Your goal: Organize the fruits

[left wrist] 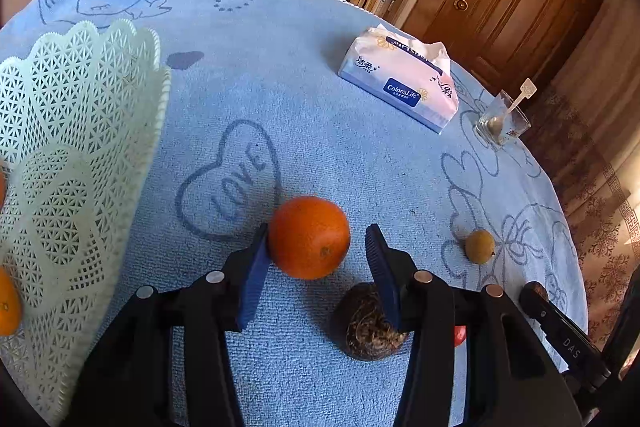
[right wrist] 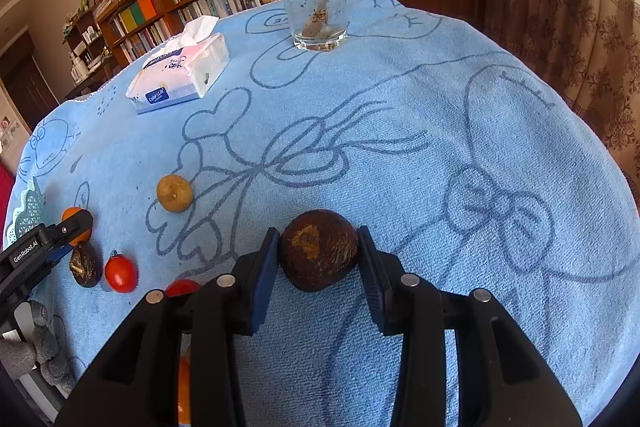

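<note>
Dark brown and rough-skinned, a round fruit (right wrist: 319, 249) sits squarely between the right gripper's (right wrist: 319, 259) blue pads, with the left pad (right wrist: 262, 279) touching or all but touching its side and the right pad (right wrist: 370, 275) just beside the other; I cannot tell whether the jaws are truly bearing on it or only framing it, and it appears to rest on the blue towel (right wrist: 440, 131). It has no marked long axis, so the pads can close on it from either side alike. On the other arm, the left gripper (left wrist: 316, 267) stands spread, with the orange (left wrist: 309, 237) lying just ahead between the fingertips, its left flank against the left pad (left wrist: 256, 275) and a clear gap before the right pad (left wrist: 380, 267). A second brown fruit (left wrist: 370, 323) lies nearer than the orange, partly behind that right finger. The white lattice basket (left wrist: 80, 131) stands to the left of this gripper, already holding some orange fruit at its edge, so the left hand is judged the nearer one for loading it. Farther right on the towel lie a small yellowish fruit (left wrist: 480, 246) and, in the right wrist view, a red tomato (right wrist: 121, 273). Beyond these sit a tissue pack (left wrist: 400, 83) and a glass (left wrist: 502, 125) with a spoon in it.
</note>
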The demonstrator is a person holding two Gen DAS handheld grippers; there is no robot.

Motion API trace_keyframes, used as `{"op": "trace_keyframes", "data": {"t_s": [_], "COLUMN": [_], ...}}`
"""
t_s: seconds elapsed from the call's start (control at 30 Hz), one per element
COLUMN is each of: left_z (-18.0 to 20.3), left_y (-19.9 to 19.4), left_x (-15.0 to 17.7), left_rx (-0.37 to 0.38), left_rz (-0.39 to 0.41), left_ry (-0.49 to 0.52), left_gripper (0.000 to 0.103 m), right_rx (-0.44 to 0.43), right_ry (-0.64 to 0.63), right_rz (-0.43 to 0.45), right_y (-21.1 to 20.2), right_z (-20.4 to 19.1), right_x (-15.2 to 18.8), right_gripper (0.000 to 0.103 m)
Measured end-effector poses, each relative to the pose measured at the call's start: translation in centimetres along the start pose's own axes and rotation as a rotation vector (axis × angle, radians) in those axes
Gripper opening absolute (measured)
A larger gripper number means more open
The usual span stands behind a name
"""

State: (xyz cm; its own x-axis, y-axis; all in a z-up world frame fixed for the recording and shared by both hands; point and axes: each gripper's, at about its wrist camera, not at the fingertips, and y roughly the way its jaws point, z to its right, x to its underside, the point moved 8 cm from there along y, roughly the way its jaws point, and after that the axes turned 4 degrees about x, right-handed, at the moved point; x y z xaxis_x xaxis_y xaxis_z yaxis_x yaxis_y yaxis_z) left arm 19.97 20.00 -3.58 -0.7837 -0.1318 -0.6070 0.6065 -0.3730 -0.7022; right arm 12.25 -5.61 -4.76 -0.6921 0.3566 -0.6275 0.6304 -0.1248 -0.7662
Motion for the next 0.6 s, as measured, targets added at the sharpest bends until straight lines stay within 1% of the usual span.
{"op": "trace_keyframes", "data": {"t_s": [0.07, 0.1, 0.23, 0.37, 0.47, 0.6], "left_z": [0.0, 0.0, 0.4, 1.7, 2.9, 3.5], "left_y": [0.0, 0.0, -0.4, -1.4, -2.9, -5.4], "left_x": [0.0, 0.0, 0.2, 0.4, 0.1, -0.8], "left_rx": [-0.014, -0.020, -0.027, -0.019, -0.013, -0.035], "left_rz": [0.008, 0.012, 0.023, 0.047, 0.091, 0.172], "left_ry": [0.012, 0.021, 0.053, 0.102, 0.144, 0.177], "left_gripper": [0.040, 0.039, 0.038, 0.038, 0.038, 0.038], "right_rx": [-0.002, -0.002, -0.003, -0.008, -0.011, -0.014], "right_ry": [0.002, 0.004, 0.007, 0.015, 0.021, 0.029], "right_rz": [0.000, 0.000, 0.002, 0.009, 0.018, 0.027], "right_y": [0.0, 0.0, 0.0, -0.2, -0.3, -0.4], "right_z": [0.0, 0.0, 0.0, 0.1, 0.1, 0.3], "right_x": [0.0, 0.0, -0.1, -0.1, -0.2, -0.4], "right_gripper": [0.039, 0.039, 0.039, 0.039, 0.039, 0.039]}}
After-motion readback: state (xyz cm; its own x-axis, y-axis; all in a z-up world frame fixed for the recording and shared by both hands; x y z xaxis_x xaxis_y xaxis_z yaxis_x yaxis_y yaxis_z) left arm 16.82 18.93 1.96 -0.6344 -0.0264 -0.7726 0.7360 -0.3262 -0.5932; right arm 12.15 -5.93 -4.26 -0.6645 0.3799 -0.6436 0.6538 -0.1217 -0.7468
